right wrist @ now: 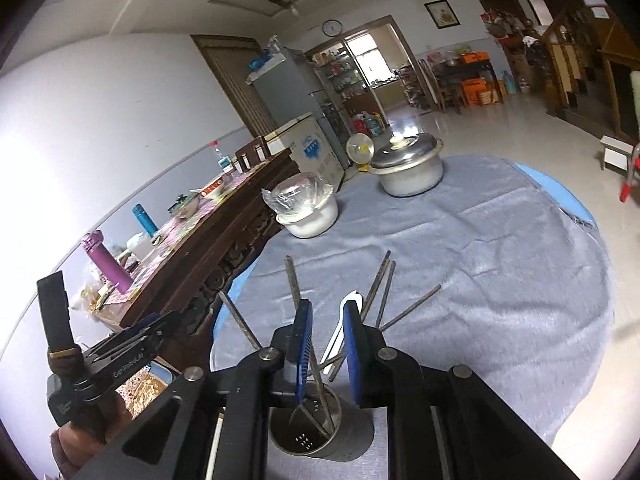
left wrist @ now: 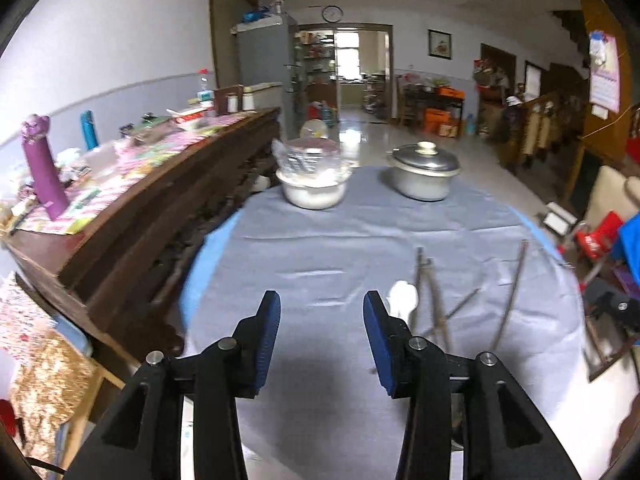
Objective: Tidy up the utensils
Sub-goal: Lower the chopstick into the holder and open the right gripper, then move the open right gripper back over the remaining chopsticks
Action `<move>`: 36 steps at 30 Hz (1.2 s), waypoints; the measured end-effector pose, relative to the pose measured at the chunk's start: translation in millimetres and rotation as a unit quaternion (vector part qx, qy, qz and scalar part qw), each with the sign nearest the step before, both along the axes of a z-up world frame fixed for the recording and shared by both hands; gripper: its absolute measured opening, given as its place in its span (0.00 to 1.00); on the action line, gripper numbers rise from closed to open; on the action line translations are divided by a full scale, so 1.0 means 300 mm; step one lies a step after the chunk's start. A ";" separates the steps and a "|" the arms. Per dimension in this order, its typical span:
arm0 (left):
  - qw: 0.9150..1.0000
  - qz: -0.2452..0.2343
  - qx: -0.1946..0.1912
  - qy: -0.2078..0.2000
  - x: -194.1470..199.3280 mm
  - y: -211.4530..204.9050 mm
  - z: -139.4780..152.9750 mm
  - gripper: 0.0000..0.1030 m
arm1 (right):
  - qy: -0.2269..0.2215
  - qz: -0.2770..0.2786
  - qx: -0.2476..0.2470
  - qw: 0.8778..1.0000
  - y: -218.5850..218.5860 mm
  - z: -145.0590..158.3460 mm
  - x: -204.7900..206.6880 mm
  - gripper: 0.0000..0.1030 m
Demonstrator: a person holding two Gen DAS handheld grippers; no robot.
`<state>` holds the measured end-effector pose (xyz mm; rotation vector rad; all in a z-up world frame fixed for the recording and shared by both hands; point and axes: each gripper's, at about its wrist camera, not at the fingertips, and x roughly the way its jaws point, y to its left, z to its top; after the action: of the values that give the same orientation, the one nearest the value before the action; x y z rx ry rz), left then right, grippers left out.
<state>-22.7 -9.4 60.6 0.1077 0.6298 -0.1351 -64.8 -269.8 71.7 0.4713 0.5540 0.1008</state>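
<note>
Chopsticks (right wrist: 294, 280) and a white spoon (right wrist: 347, 304) stand in the metal holder (right wrist: 320, 432) at the table's near edge, directly under my right gripper (right wrist: 326, 320), whose pads are parted around them and grip nothing. My left gripper (left wrist: 322, 316) hovers spread wide, the utensils just right of it. Farther back on the grey cloth (left wrist: 340, 232) sit a white bowl (left wrist: 314, 192) and a lidded pot (left wrist: 422, 176).

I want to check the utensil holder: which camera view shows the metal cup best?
The right wrist view: the metal cup stands just below the right gripper, with chopsticks inside. The left wrist view does not show it.
</note>
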 end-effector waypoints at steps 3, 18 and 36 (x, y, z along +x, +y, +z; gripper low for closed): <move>1.000 0.017 0.014 -0.010 0.006 0.024 -0.002 0.46 | 0.009 -0.004 0.000 1.000 -0.006 -0.015 0.007 0.17; 0.999 0.037 0.016 0.031 0.075 0.076 -0.092 0.47 | 0.037 -0.028 0.011 0.999 -0.011 -0.067 0.034 0.43; 0.996 0.042 0.022 0.069 0.191 0.076 -0.186 0.47 | 0.093 -0.052 0.037 0.994 -0.058 -0.174 0.139 0.43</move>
<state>34.6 13.5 4.6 0.1158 0.7749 -0.0475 -23.3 -287.4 19.5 0.5848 0.7095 -0.0226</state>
